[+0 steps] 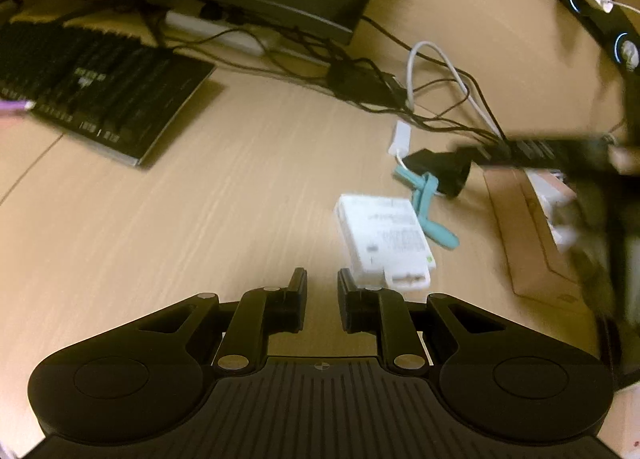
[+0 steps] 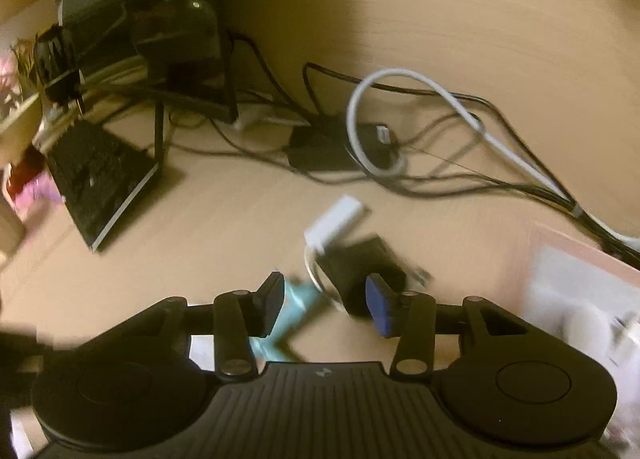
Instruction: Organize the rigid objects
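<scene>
On the wooden desk a white flat box [image 1: 382, 241] lies just ahead and right of my left gripper [image 1: 322, 291], which is open and empty with a narrow gap. Behind the box lie a teal plastic tool [image 1: 426, 199], a black adapter [image 1: 440, 169] and a small white plug [image 1: 400, 139]. My right gripper [image 2: 326, 303] is open and empty, low over the teal tool [image 2: 292, 315] and the black adapter [image 2: 360, 267]; the white plug [image 2: 334, 219] lies just beyond. The right arm shows as a dark blur in the left view [image 1: 560, 151].
A black keyboard [image 1: 100, 99] lies at the left, a monitor base [image 1: 280, 15] and power strip behind it. Tangled black and white cables [image 2: 400, 131] cross the back. A cardboard box [image 1: 532, 235] with white items stands at the right.
</scene>
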